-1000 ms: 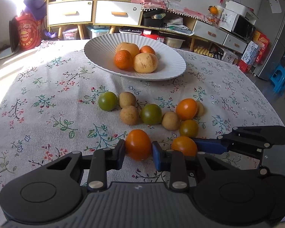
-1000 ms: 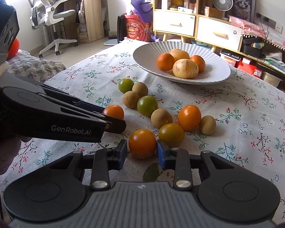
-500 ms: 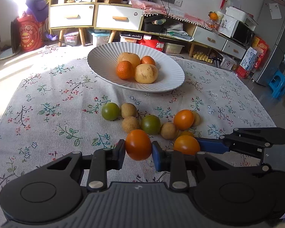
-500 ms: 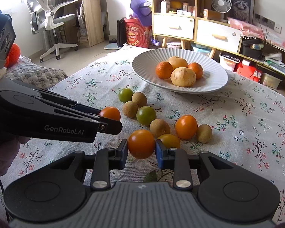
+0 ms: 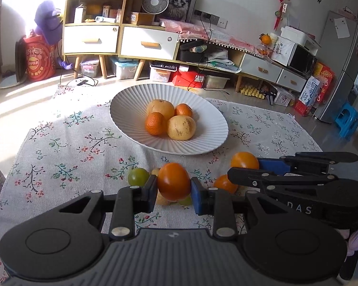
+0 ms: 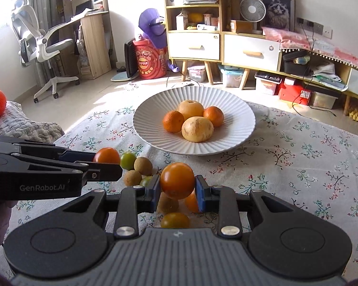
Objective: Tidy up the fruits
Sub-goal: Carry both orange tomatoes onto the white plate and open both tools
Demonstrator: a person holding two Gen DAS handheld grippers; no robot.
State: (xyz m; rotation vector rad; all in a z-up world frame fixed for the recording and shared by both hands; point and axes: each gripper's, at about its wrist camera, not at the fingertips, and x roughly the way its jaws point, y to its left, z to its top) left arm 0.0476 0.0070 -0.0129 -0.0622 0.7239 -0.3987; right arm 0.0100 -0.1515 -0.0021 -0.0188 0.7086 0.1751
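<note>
My left gripper (image 5: pixel 173 191) is shut on an orange tomato (image 5: pixel 173 181) and holds it above the table. My right gripper (image 6: pixel 177 191) is shut on another orange tomato (image 6: pixel 177 180), also lifted. Each gripper shows in the other's view: the right one (image 5: pixel 244 168) and the left one (image 6: pixel 107 160), each with its tomato. The white ribbed plate (image 5: pixel 131 100) (image 6: pixel 241 128) lies ahead, holding two tangerines and two yellow-brown fruits. Several small green, brown and orange fruits (image 6: pixel 128 160) (image 5: pixel 138 176) lie on the cloth below the grippers.
A floral tablecloth (image 5: pixel 71 147) covers the table; its far edge is just behind the plate. Beyond it stand cabinets with drawers (image 5: pixel 148 43), storage boxes, a desk chair (image 6: pixel 43 45) and a blue stool (image 5: pixel 349 121). A grey cushion (image 6: pixel 23 126) lies at the left.
Both grippers have lifted their tomatoes off the cloth and moved forward toward the plate. The loose fruits now lie below and partly behind the fingers.
</note>
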